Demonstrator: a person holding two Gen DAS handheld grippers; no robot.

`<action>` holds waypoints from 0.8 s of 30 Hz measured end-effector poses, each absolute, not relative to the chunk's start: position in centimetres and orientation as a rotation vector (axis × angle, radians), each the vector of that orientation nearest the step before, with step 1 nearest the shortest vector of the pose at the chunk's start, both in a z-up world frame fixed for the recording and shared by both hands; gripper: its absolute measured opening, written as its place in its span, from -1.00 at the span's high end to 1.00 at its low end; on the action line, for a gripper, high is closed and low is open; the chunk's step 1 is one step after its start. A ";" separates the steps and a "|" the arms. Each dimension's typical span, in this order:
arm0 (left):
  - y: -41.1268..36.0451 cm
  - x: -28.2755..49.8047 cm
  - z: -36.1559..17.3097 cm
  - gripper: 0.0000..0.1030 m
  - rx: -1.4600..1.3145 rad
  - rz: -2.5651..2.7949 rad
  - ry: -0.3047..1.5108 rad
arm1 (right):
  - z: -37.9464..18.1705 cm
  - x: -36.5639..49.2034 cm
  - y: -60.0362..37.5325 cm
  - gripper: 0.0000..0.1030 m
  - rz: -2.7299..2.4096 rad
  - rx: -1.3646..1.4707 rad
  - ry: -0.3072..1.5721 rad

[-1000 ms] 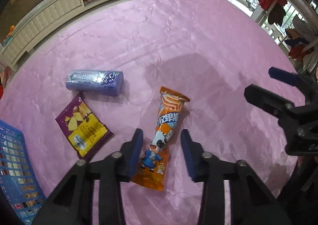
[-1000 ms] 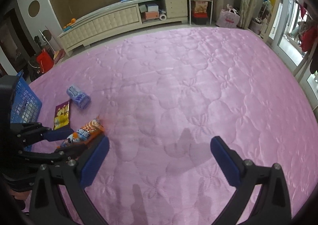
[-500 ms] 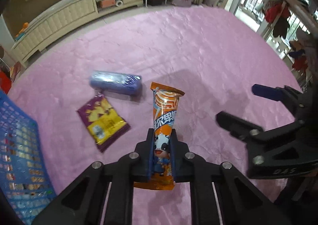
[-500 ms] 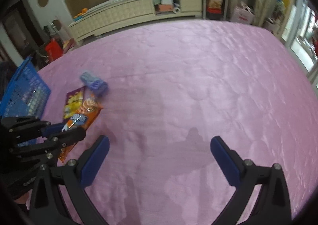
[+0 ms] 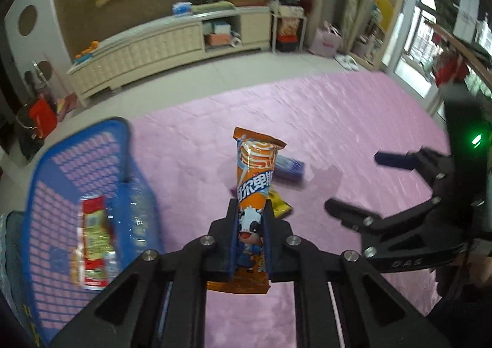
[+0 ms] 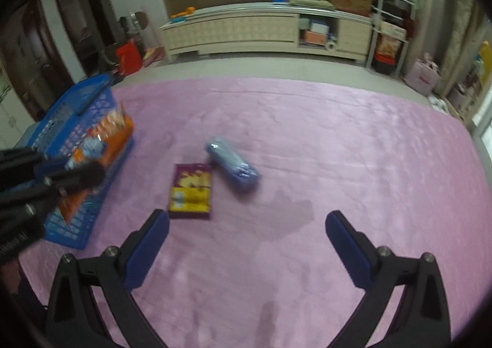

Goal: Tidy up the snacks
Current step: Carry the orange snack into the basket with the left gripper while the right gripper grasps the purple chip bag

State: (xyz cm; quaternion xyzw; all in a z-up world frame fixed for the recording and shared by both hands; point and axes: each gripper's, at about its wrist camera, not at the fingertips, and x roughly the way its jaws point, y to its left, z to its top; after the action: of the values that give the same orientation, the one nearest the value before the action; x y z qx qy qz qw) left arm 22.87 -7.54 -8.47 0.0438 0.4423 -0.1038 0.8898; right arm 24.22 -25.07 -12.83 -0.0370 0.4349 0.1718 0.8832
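Orange snack pack lifted off the pink cover, now up beside the blue basket.

The left gripper, which straddled the orange snack pack a second ago, now pinches its lower half and holds it upright in the air, near the blue basket; dropping it in looks next. The glossy wrapper shows a cartoon cow. The right gripper hangs spread wide and empty over the purple chip bag and blue roll.
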 end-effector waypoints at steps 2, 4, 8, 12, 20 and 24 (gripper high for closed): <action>-6.0 22.2 -7.3 0.76 0.085 -0.183 0.878 | -13.5 24.7 -24.0 -0.99 0.393 -0.061 0.924; -4.5 21.4 -6.4 0.76 0.068 -0.155 0.844 | -14.4 25.4 -22.7 -0.92 0.413 -0.060 0.953; -0.9 20.6 -5.7 0.76 0.043 -0.097 0.829 | -16.3 26.1 -20.2 -0.86 0.430 -0.094 0.993; 1.5 20.2 -5.3 0.76 0.013 -0.024 0.820 | -17.9 27.0 -18.4 -0.84 0.442 -0.090 1.038; 7.1 20.6 -6.3 0.76 -0.048 0.065 0.887 | -19.9 28.9 -16.2 -0.78 0.366 -0.124 1.051; 8.0 22.0 -8.3 0.76 -0.023 0.067 0.957 | -19.8 29.2 -15.5 -0.60 0.341 -0.174 1.034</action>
State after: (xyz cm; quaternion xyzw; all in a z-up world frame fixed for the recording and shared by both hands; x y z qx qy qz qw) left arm 21.96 7.96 -8.32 -0.0113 0.4603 0.0324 0.8871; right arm 29.22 -15.50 -19.84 -0.0827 0.4914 0.1620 0.8518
